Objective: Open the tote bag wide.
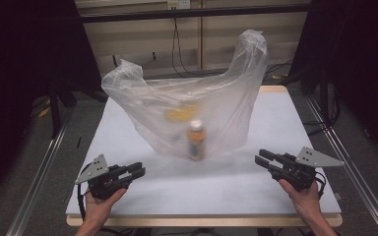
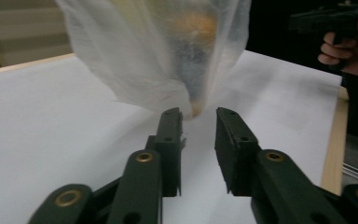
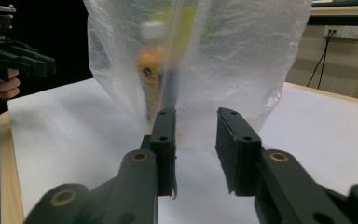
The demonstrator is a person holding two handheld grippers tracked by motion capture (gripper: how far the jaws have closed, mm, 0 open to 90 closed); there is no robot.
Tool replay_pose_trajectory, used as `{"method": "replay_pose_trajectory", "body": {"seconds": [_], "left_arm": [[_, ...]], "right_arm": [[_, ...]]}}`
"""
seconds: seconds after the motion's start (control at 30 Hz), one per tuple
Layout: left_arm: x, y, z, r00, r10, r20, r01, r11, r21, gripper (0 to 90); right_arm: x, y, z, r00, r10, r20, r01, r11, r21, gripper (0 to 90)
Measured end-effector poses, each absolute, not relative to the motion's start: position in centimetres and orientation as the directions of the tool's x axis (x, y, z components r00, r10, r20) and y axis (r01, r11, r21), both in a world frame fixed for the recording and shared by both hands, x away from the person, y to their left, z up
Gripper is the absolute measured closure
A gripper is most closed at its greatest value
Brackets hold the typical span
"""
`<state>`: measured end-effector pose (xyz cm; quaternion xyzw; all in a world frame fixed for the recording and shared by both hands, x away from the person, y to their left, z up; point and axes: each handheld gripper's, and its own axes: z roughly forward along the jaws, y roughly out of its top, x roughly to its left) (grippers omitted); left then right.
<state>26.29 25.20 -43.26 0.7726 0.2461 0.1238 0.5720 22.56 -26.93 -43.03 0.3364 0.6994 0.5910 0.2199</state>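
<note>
White table (image 1: 128, 196), bag (image 1: 197, 105) ahead of open claws

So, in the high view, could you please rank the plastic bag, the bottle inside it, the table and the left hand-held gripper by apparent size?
1. Table
2. Plastic bag
3. Left hand-held gripper and bottle: these look about alike, and the gripper sits nearer the camera, so I would not rank them.

A white-topped table (image 1: 128, 196) bears a clear plastic bag (image 1: 142, 93), seemingly standing upright.
</note>
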Motion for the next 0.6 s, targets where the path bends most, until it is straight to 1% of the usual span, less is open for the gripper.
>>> {"method": "replay_pose_trajectory", "body": {"seconds": [0.03,0.1,0.13,0.2,0.23,0.27,0.33,0.4,0.6], "left_arm": [[26.3,25.0,-43.1,0.854,0.513,-0.092,0.241,-0.231,0.943,76.9],[26.2,24.7,-42.9,0.862,0.499,-0.088,0.232,-0.235,0.944,80.2],[26.2,24.6,-42.8,0.869,0.483,-0.104,0.239,-0.227,0.944,82.5],[26.3,24.6,-42.5,0.873,0.475,-0.108,0.237,-0.221,0.946,85.1],[26.4,24.6,-42.3,0.877,0.468,-0.109,0.234,-0.218,0.947,87.9],[26.6,24.7,-42.1,0.888,0.445,-0.119,0.233,-0.211,0.949,88.8],[26.8,24.8,-41.7,0.891,0.435,-0.128,0.234,-0.200,0.951,90.0],[27.0,24.6,-41.3,0.891,0.435,-0.127,0.233,-0.199,0.952,90.0],[27.8,23.7,-40.8,0.889,0.434,-0.148,0.248,-0.184,0.951,90.0]], "right_arm": [[22.7,-26.8,-42.9,-0.692,0.716,0.096,0.210,0.072,0.975,74.6],[22.8,-26.6,-42.5,-0.699,0.707,0.106,0.214,0.066,0.975,78.3],[22.9,-26.5,-42.4,-0.707,0.700,0.104,0.215,0.073,0.974,80.5],[22.9,-26.1,-42.1,-0.715,0.692,0.101,0.221,0.087,0.971,82.5],[23.0,-25.9,-41.9,-0.721,0.685,0.104,0.222,0.086,0.971,83.9],[23.0,-25.7,-41.8,-0.727,0.679,0.103,0.221,0.090,0.971,85.4],[23.2,-25.3,-41.5,-0.734,0.669,0.118,0.232,0.084,0.969,88.2],[23.5,-25.0,-41.2,-0.741,0.660,0.123,0.235,0.083,0.968,90.0],[24.8,-24.2,-40.0,-0.759,0.636,0.139,0.243,0.078,0.967,90.0]]}}
